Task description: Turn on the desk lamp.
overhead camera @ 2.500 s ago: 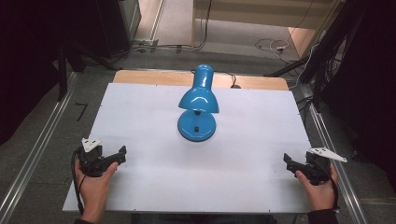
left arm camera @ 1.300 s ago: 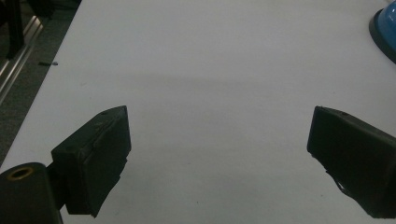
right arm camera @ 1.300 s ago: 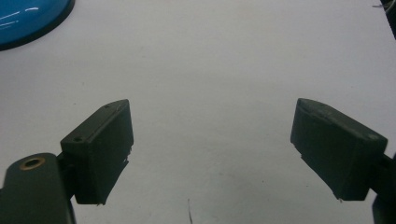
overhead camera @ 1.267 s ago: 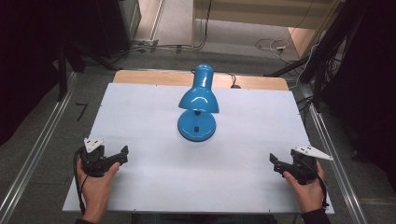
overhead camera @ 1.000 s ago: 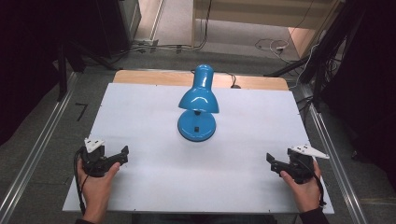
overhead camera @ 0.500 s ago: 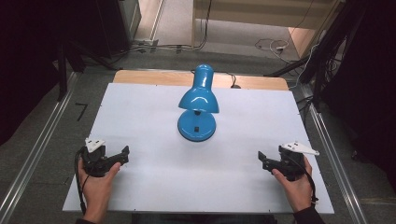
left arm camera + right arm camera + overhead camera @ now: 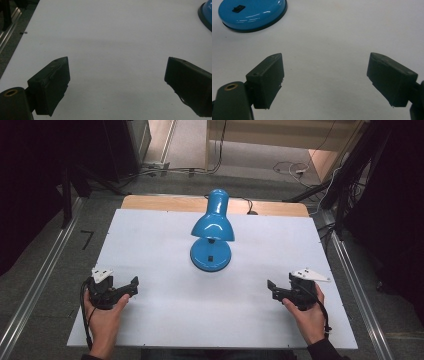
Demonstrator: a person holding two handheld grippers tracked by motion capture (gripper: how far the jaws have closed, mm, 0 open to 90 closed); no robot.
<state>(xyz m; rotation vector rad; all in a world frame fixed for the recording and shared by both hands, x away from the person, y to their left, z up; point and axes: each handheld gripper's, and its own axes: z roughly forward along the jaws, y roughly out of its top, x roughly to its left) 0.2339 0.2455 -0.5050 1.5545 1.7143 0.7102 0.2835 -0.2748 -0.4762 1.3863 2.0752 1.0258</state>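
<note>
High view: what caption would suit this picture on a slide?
A person holds an open left gripper and right gripper on a white table, either side of a blue desk lamp.

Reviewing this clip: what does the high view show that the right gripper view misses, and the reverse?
High view alone: the lamp's shade and neck, the person's hands, the left gripper, the floor and cables around the table. Right gripper view alone: a close look at the right gripper, open with nothing between its fingers, and the small black switch in clear detail. Both share the lamp's round blue base and the white tabletop.
</note>
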